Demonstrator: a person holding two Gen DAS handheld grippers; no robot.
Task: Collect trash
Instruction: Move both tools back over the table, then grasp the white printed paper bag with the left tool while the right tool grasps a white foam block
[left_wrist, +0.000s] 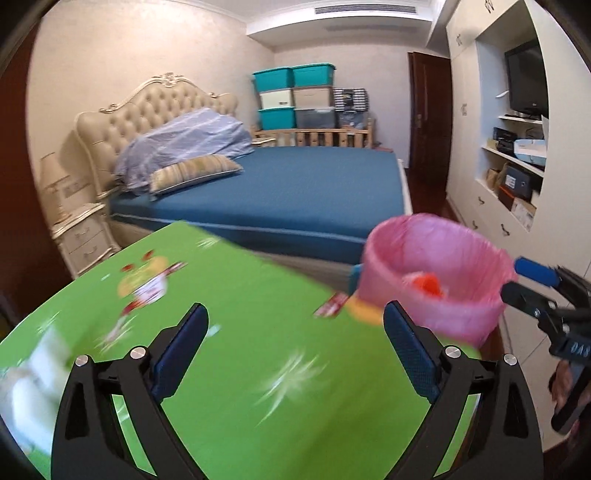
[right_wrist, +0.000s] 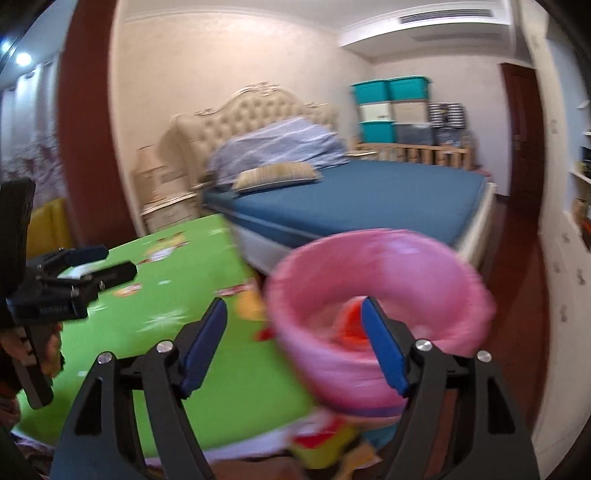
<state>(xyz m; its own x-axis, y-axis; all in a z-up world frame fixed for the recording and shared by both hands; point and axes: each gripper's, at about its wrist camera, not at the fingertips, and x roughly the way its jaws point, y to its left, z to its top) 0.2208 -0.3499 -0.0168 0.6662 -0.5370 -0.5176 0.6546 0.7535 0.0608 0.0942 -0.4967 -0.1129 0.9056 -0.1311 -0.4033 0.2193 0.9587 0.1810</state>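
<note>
A bin with a pink liner stands off the right corner of the green patterned table. Something orange lies inside it. My left gripper hangs open over the table, with nothing between its fingers. A blurred white scrap lies at the table's left edge. In the right wrist view my right gripper is open just before the bin, its right finger overlapping the bin's mouth and the orange piece. The left gripper shows at the left, over the table.
A bed with a blue sheet stands close behind the table and the bin. A nightstand is at the left, stacked storage boxes at the back, and a wall unit with shelves and a TV at the right. Dark wooden floor runs beside the bin.
</note>
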